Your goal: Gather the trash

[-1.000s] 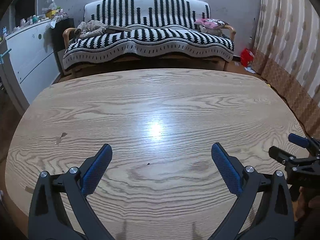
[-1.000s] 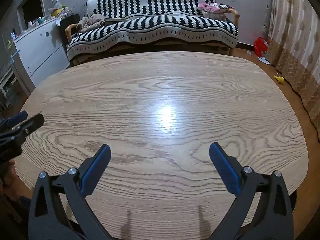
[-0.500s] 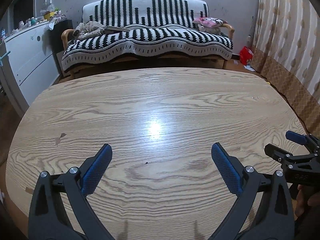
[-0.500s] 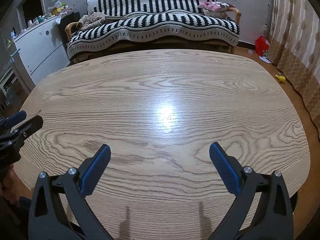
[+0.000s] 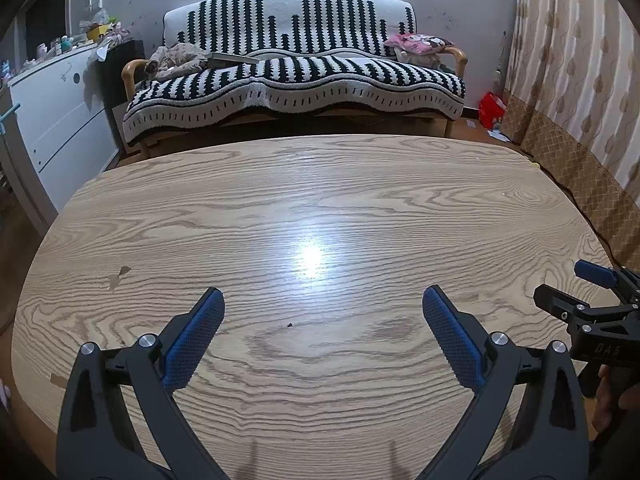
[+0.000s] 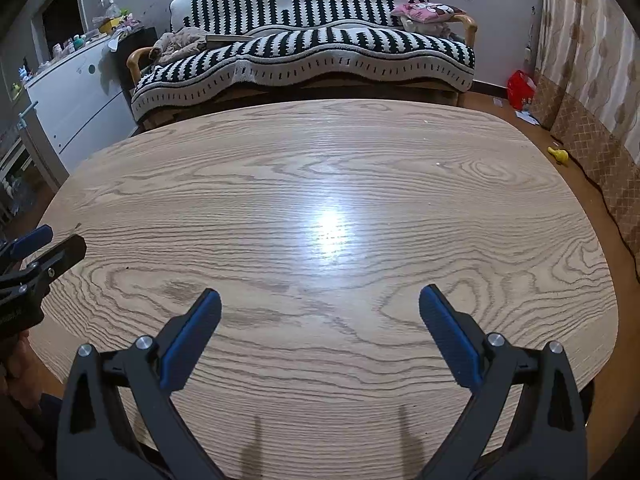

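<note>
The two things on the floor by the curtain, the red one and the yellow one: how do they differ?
The red bag is larger and sits nearer the sofa; the yellow object is small and lies closer to the table. Scraps of paper lie beside the red bag only. Both rest near the curtain.

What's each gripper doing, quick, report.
Left gripper: open, holding nothing.
Right gripper: open, holding nothing.

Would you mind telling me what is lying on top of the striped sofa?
On the striped sofa lie a crumpled beige cloth, a flat book-like thing and a pink cushion. The striped cover hides the seat itself.
</note>
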Available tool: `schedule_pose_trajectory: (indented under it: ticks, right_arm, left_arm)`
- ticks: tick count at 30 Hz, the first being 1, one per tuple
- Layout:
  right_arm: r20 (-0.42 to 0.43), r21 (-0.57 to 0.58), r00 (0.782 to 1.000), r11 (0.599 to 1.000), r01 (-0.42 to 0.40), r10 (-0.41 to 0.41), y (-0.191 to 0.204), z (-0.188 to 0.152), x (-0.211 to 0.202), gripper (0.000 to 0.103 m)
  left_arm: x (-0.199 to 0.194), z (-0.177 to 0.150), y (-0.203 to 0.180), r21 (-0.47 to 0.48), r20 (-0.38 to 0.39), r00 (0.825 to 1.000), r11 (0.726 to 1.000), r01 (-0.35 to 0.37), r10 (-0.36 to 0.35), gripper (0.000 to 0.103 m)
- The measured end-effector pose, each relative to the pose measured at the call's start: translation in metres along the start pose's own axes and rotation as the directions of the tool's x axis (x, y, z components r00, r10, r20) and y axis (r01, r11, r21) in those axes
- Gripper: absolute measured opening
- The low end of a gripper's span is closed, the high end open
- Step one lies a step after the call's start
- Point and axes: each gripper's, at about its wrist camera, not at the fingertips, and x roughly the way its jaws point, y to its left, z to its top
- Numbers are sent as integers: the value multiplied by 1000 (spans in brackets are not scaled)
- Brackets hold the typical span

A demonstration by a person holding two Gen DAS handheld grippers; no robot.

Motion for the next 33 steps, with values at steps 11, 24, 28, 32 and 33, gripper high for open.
schedule_pose_trajectory:
  ticks: [11, 24, 28, 32, 33]
  right_arm:
    - [-1, -8, 1000, 1000, 0, 0, 1, 1, 0, 96]
    - [-2, -8, 1000, 1000, -1, 1, 1, 1, -1, 96]
    - [-1, -7, 1000, 1000, 0, 0, 1, 1, 0, 96]
    - [-1, -5, 1000, 1000, -1, 1, 1, 0, 0, 96]
    - [-1, -6, 1000, 1000, -1, 1, 0, 0, -1, 96]
  left_arm:
    - [0, 1, 1, 1, 0, 1000, 1000, 1, -1, 96]
    - [-2, -5, 0, -5, 4, 1000, 1000, 9, -9, 96]
    - [-5, -7, -2, 4, 15, 1000, 1000, 1, -1, 96]
    - [-7, -7, -2, 6, 22, 1000, 1000, -1, 0, 96]
    - [-7, -7, -2, 6, 20, 1000, 1000, 0, 0, 96]
